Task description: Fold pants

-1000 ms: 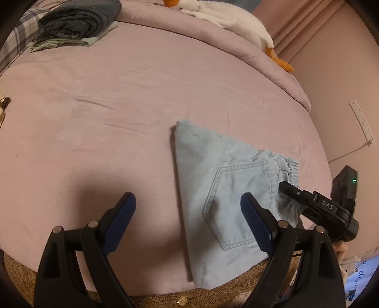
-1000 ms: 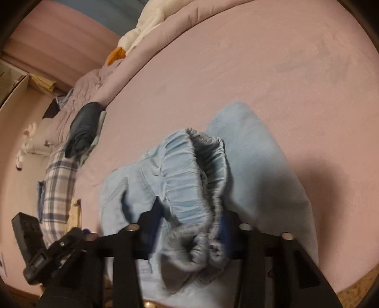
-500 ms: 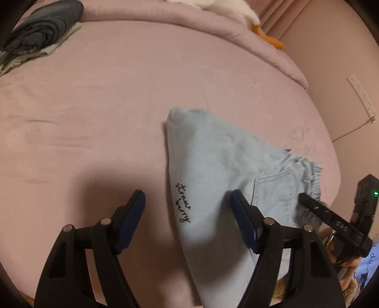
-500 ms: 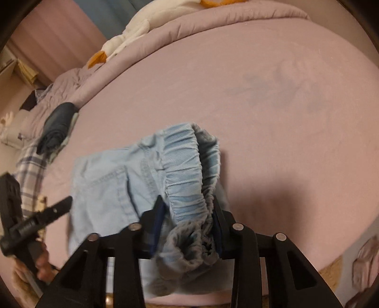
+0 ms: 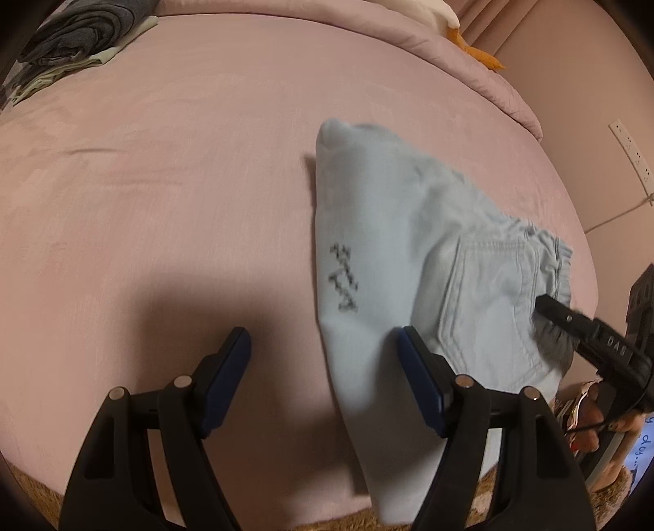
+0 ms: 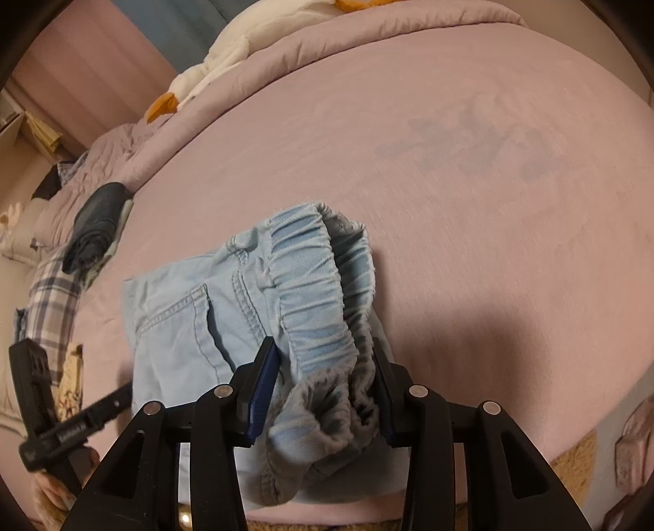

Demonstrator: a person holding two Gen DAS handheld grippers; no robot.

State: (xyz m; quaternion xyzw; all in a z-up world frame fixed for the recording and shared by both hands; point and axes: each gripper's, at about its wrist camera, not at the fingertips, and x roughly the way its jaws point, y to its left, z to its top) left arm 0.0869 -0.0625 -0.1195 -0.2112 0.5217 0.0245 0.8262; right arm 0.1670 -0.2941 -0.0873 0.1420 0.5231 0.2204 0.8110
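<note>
1. The pale blue pants (image 5: 392, 261) lie folded on the pink bed (image 5: 171, 196), near its front edge.
2. The right tongs (image 6: 323, 388) are clenched on the bunched elastic waistband (image 6: 323, 294), lifting it off the sheet.
3. The left tongs (image 5: 323, 380) are released, jaws spread wide; one jaw is over the pants' folded edge, the other over bare sheet.
4. A stack of folded clothes (image 5: 77, 36) sits at the far corner, well apart.
5. A white plush goose (image 6: 229, 57) rests on the rolled quilt (image 6: 368, 36) behind.
</note>
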